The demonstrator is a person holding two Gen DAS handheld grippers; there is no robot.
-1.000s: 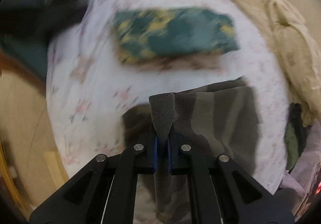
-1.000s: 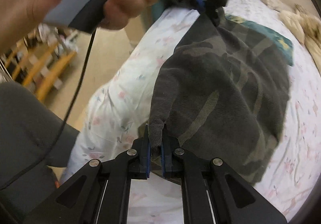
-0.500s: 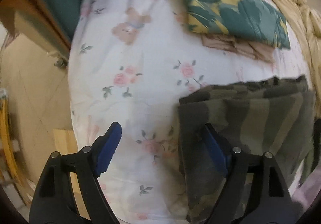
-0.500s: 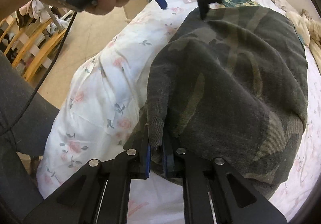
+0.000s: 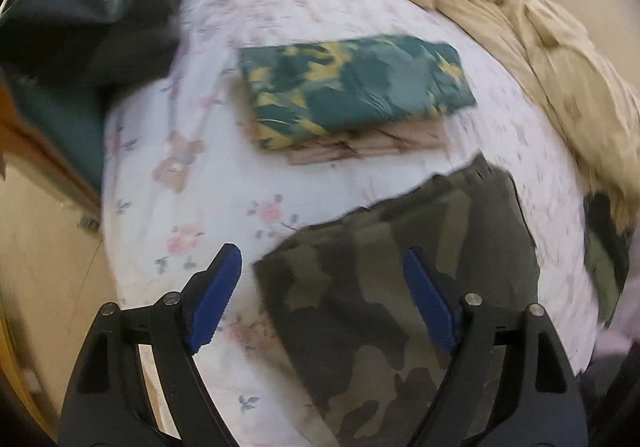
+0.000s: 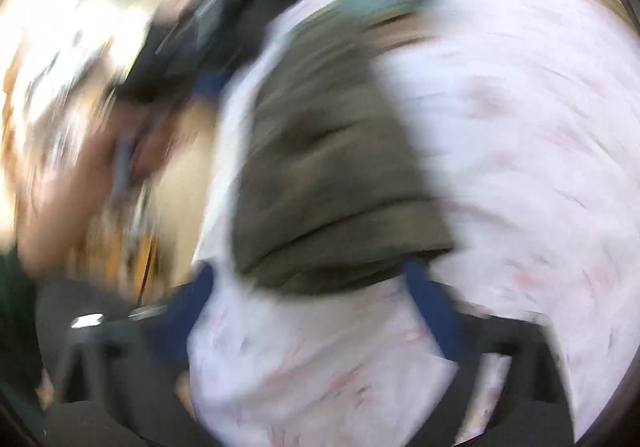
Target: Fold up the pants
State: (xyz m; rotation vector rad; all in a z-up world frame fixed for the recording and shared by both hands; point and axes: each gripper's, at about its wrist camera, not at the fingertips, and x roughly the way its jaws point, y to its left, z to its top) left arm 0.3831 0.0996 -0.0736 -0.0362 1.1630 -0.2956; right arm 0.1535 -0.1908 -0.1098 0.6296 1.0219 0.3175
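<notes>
The bed (image 5: 192, 151), under a white sheet printed with small pink flowers, fills both views and serves as the folding surface; it is broad and soft, which probably suits laying cloth flat better than a narrow spot would. Along its far right side a beige quilt (image 5: 560, 59) lies bunched up, likely pushed aside to leave room. Dark clothing (image 5: 92, 15) is heaped at the far left corner, perhaps waiting its turn, though its make is too blurred to tell. Pale floor shows past the left edge of the bed. The camouflage pants (image 5: 392, 287) lie on the near part of the sheet as a folded, layered slab with a stepped far edge, so the fold looks set down and largely done. Farther up the bed a folded green and yellow cloth (image 5: 352, 91) sits on top of a folded tan one, which reads as a stack of finished pieces kept apart from the working area. The left gripper (image 5: 324, 299) hangs above the pants' near left corner with its jaws spread wide, pinching nothing. In the heavily smeared right wrist view, the right gripper (image 6: 316, 311) has its jaws opening; the pants' near edge lies just beyond them, and nothing is pinched.
</notes>
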